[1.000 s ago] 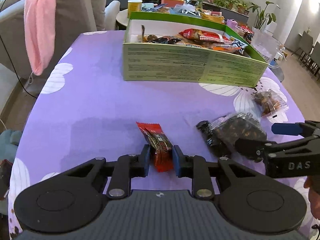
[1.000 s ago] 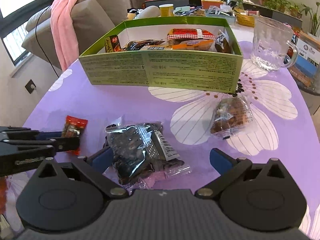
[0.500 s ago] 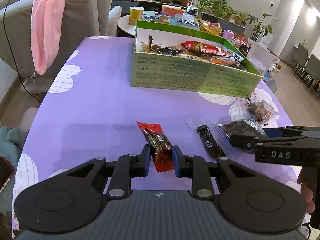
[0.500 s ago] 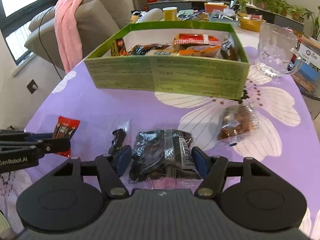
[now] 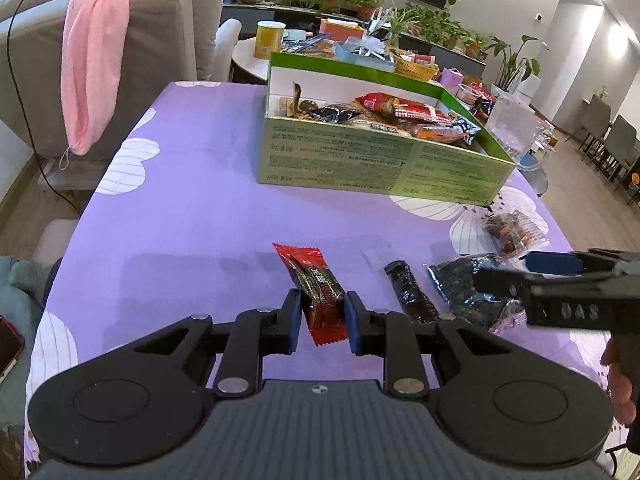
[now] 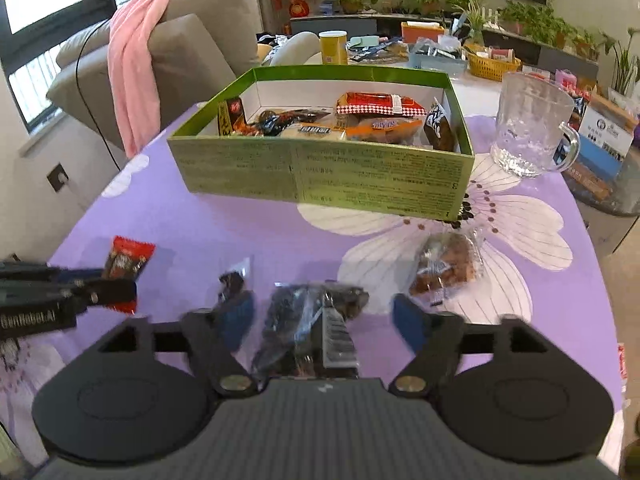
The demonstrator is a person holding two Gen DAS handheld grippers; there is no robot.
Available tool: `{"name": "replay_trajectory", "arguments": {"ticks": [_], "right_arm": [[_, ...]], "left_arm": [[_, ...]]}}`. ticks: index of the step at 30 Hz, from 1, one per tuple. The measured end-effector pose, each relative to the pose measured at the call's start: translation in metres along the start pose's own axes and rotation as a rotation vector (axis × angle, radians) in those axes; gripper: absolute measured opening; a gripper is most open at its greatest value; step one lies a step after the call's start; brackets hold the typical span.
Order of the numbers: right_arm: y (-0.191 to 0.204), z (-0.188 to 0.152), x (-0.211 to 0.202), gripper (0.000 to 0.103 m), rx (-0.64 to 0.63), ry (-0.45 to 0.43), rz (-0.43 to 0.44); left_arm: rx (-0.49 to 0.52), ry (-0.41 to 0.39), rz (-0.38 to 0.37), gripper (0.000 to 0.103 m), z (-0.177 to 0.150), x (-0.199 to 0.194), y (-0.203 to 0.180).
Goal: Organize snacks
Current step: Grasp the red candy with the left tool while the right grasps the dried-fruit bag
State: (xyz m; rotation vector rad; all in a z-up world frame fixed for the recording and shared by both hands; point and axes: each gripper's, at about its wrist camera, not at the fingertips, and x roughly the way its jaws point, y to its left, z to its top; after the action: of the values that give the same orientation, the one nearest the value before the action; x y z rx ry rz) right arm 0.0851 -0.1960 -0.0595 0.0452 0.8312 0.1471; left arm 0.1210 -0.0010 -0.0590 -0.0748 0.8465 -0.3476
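Purple flowered cloth (image 5: 192, 216) covers the table; the green box (image 6: 320, 178) of snacks stands at its far side, already part filled.

Left gripper (image 5: 320, 316): jaws closed onto the red snack bar (image 5: 316, 288), both pads pressed against the wrapper's near half. The bar is low over the cloth; whether it is lifted clear cannot be told.

Right gripper (image 6: 324, 318): jaws opening, standing wide. The dark crinkled packet (image 6: 312, 328) lies between them, neither pad touching it, resting on the cloth.

Also loose on the cloth: a thin dark stick (image 5: 410, 294) just left of the packet, and a clear bag of brown pieces (image 6: 446, 268) nearer the box. A glass mug (image 6: 532, 128) stands beside the box's right end.

Step judged: re-gripping the packet. The pads are best set across its bulk, not the slack film edge, and the stick should be kept out of the bite. The bar can be raised above the box's near wall before release.
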Motion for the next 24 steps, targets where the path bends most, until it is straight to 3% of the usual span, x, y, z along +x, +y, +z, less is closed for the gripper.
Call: {"name": "replay_trajectory", "arguments": {"ticks": [3, 9, 11, 15, 17, 19, 22, 24], "right_arm": [[0.001, -0.008, -0.006, 0.087, -0.063, 0.001, -0.017], [0.008, -0.02, -0.011, 0.087, -0.087, 0.038, 0.08], [0.022, -0.023, -0.013, 0.087, -0.117, 0.04, 0.152], [0.053, -0.029, -0.031, 0.087, -0.239, 0.013, 0.392], [0.059, -0.03, -0.04, 0.087, -0.316, -0.024, 0.377], [0.055, -0.028, -0.047, 0.087, -0.364, -0.063, 0.302], [0.032, -0.021, -0.05, 0.087, -0.372, -0.117, 0.214], [0.019, -0.015, -0.041, 0.087, -0.425, -0.111, 0.204]], "left_arm": [[-0.002, 0.0, -0.002, 0.021, -0.001, 0.0, 0.001], [-0.007, 0.006, -0.005, 0.021, -0.002, 0.004, 0.0], [-0.008, 0.011, -0.006, 0.021, -0.003, 0.005, 0.0], [-0.015, 0.007, 0.007, 0.021, -0.003, 0.003, 0.003], [-0.021, -0.001, 0.017, 0.021, -0.003, 0.0, 0.007], [-0.028, -0.005, 0.026, 0.021, -0.003, -0.002, 0.01], [-0.037, -0.005, 0.03, 0.021, -0.004, -0.003, 0.014], [-0.039, -0.001, 0.029, 0.021, -0.004, -0.002, 0.014]]}}
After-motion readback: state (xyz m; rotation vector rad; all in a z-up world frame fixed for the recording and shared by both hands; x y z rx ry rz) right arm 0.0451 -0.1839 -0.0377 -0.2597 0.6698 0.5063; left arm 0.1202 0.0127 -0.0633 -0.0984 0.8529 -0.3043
